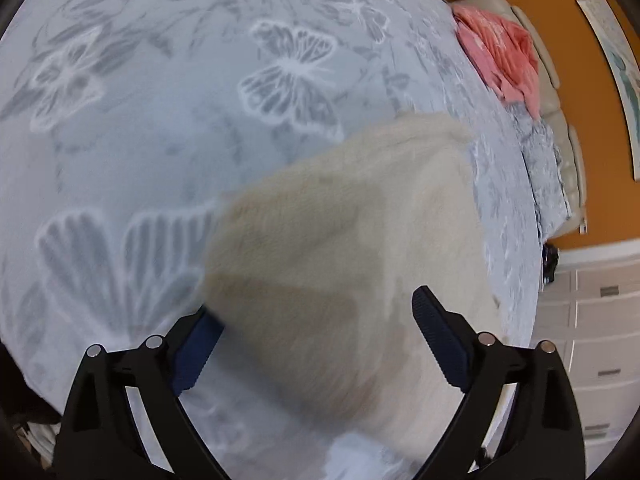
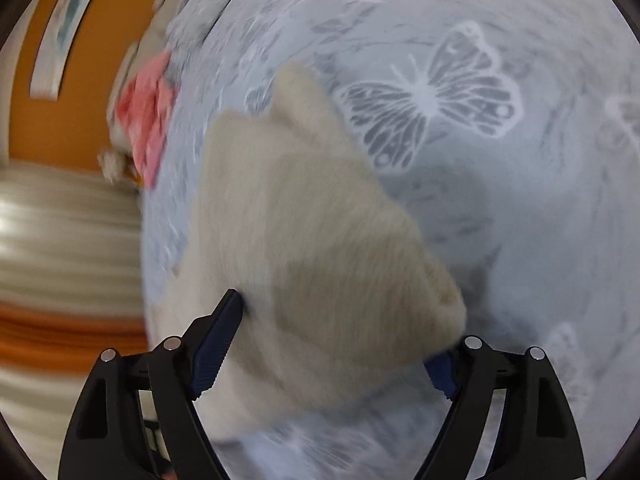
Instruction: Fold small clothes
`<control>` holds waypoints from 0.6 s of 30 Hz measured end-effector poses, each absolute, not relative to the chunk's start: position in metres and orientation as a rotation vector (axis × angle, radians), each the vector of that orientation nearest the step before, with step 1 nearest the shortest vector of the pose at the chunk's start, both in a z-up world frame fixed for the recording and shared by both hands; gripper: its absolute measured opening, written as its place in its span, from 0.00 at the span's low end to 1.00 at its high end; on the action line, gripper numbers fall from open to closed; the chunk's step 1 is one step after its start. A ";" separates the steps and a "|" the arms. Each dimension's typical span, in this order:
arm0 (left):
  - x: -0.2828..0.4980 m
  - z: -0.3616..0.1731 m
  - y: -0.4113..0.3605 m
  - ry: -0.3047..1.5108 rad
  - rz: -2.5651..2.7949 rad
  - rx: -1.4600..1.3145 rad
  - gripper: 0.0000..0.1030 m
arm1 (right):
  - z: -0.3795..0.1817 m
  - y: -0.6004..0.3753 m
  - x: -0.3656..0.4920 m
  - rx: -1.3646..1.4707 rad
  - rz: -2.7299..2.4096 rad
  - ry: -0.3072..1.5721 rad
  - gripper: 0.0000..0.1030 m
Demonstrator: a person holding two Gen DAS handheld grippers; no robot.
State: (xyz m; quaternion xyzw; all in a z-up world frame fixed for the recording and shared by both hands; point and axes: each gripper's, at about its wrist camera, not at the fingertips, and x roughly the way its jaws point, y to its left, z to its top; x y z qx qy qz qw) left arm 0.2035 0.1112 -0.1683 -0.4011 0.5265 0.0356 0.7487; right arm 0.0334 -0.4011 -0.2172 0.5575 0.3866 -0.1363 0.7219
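Observation:
A small cream fleece garment [image 1: 352,216] lies on the pale blue butterfly bedspread [image 1: 152,128], near the bed's edge. My left gripper [image 1: 316,320] is open, its jaws standing wide to either side of the garment's near end and just above it. In the right wrist view the same garment [image 2: 304,240] fills the middle, blurred by motion. My right gripper [image 2: 340,332] is open too, its dark blue pads [image 2: 218,344] spread on both sides of the garment's near end. Neither gripper holds any cloth.
A pink garment [image 1: 500,52] lies bunched at the bed's far edge; it also shows in the right wrist view [image 2: 148,120]. Beyond the bed are an orange wall [image 1: 572,92], a framed picture [image 1: 616,60] and white drawers [image 1: 600,344].

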 end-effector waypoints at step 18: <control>0.085 -0.170 0.163 1.336 0.034 -0.857 0.21 | -0.205 -0.390 -0.073 1.021 -0.318 1.042 0.19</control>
